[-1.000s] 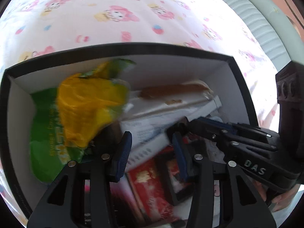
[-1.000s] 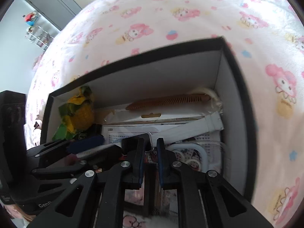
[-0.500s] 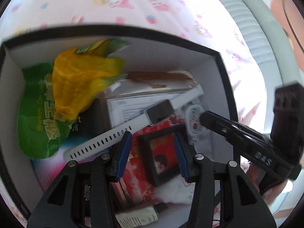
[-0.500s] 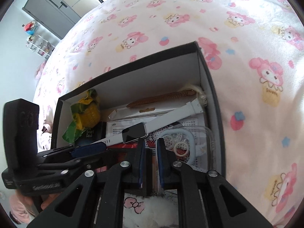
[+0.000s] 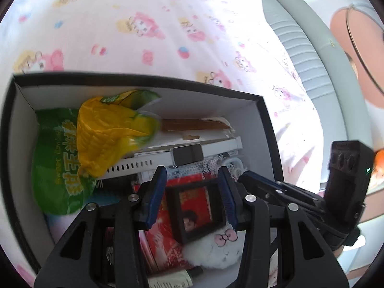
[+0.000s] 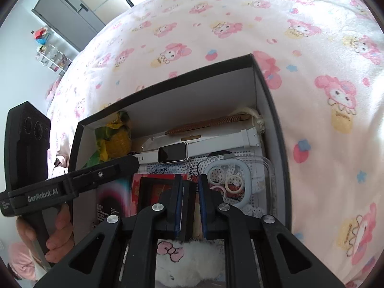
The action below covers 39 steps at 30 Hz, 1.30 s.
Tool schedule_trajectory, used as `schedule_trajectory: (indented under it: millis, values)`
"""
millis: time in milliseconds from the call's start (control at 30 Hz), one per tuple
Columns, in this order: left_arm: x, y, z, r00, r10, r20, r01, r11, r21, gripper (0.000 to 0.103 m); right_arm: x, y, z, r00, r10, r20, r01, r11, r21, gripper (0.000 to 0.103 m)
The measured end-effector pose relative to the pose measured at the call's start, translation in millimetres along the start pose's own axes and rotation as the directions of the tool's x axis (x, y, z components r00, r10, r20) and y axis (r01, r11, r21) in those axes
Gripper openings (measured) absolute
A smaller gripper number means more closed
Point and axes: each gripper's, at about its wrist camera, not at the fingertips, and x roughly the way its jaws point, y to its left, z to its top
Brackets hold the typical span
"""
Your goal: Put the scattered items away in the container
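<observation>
A black box with white inner walls (image 5: 148, 81) (image 6: 268, 100) sits on the bed, full of items: a yellow-green corn snack bag (image 5: 103, 134) (image 6: 115, 141), a white smartwatch (image 5: 187, 154) (image 6: 172, 153), a brown comb (image 5: 194, 124) (image 6: 211, 123), a black photo frame (image 5: 196, 211) (image 6: 148, 192), a clear case of rings (image 6: 235, 180) and a white plush (image 5: 213, 249) (image 6: 182, 261). My left gripper (image 5: 192, 194) is open and empty above the frame. My right gripper (image 6: 190, 201) is almost closed, holding nothing I can see, above the box's near end.
The pink cartoon-print bedspread (image 6: 324, 96) (image 5: 144, 36) surrounds the box. A grey padded headboard (image 5: 309, 55) runs along the right in the left wrist view. Grey cabinets (image 6: 69, 12) and a shelf stand far off.
Both grippers have pulled up and back from the box, so more of its contents show. The white smartwatch now lies uncovered across the middle.
</observation>
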Motion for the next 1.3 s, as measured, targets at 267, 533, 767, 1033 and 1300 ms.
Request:
schedule_trajectory:
  millis: [267,533,767,1033,1300]
  values:
    - [-37.2,-56.5,-39.4,0.980,0.121,0.160,-0.154,0.966,0.209,0.045,-51.4,14.3,-32.4,0.989,-0.022,0.143,0.016,0.999,0.041,0.020]
    - [-95.6,-82.9,-98.3,0.958,0.140,0.248,-0.196,0.956,0.218,0.046,-100.1,38.8,-81.0,0.979,0.013,0.202,-0.012,1.000,-0.005,0.028]
    - [-139.7,-76.3,-140.1,0.951,0.135,0.278,-0.186,0.969,0.166,0.046,-121.1,70.0,-122.2,0.975,-0.005,0.221,0.021,0.997,-0.072,0.031]
    - [-191.3,-46.2,-168.1,0.938,0.142,0.317,-0.173,0.982,0.072,0.046,-119.6,115.4,-136.4,0.973,0.099,0.210,-0.065,0.984,-0.165,0.031]
    - [-224.6,-11.0,-192.1,0.912,0.205,0.355,-0.220,0.975,0.003,0.047,-98.0,166.8,-145.1,0.981,0.154,0.118,-0.115,0.951,-0.287,0.031]
